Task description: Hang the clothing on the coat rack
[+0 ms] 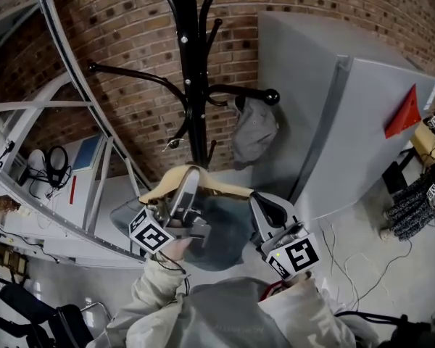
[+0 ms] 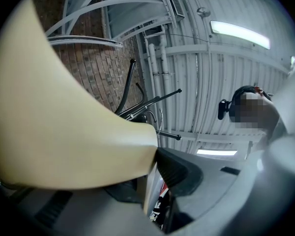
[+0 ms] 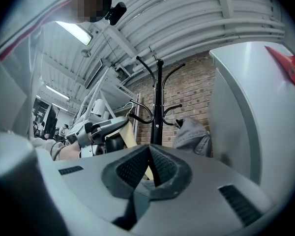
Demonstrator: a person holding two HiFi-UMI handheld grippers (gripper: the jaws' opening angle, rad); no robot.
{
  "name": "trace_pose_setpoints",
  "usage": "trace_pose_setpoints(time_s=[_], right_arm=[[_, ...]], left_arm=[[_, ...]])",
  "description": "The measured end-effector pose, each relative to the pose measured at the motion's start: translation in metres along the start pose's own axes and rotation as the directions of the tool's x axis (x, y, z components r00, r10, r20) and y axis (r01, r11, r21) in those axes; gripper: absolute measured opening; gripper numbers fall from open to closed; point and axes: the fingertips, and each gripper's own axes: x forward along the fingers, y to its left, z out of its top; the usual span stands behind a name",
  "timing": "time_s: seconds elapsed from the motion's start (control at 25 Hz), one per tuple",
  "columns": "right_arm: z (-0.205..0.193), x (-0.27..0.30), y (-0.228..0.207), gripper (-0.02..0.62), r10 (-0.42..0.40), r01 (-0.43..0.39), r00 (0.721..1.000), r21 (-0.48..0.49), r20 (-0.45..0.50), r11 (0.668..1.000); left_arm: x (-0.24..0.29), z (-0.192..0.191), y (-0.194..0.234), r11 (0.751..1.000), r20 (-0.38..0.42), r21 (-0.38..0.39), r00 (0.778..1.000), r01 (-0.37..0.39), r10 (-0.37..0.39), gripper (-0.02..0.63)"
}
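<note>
Cream wooden hanger [image 1: 165,182], curved shoulders: held near the middle of the scene, in front of the rack's foot and below its hooks, touching no hook.

Dark blue-grey garment [image 1: 221,230]: draped on the hanger, sagging beneath it between the two grippers.

Left gripper [image 1: 191,176]: angled upward. Its jaws clamp the hanger, the cream wood filling one side of the left gripper view and the black pad pressing on its edge.

Right gripper [image 1: 261,203]: just right of the left one, by the hanger's right shoulder. Its jaws are drawn together until the ribbed pads meet. Whether a fold of the garment is caught between them cannot be told.

Black metal coat rack [image 1: 196,85]: upright pole with curved hooks, standing just beyond the hanger.

Grey fabric item [image 1: 254,129]: hanging from the ball-tipped hook on the rack's right side.

Red brick wall [image 1: 130,42]: directly behind the rack.

Grey cabinet [image 1: 348,122]: tall, right of the rack, bearing a red triangle [image 1: 404,114] on its side.

White metal frame [image 1: 65,64]: curved bars at far left.
</note>
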Motion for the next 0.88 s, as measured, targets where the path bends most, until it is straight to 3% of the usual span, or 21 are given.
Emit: trace_pose_setpoints(time_s=[0.88], right_arm=[[-0.022,0.011,-0.029,0.021,-0.085,0.085,0.995,-0.009,-0.054,0.996]], left_arm=[[0.006,-0.015,0.067,0.997,-0.019,-0.074,0.999,-0.029,0.028,0.100]])
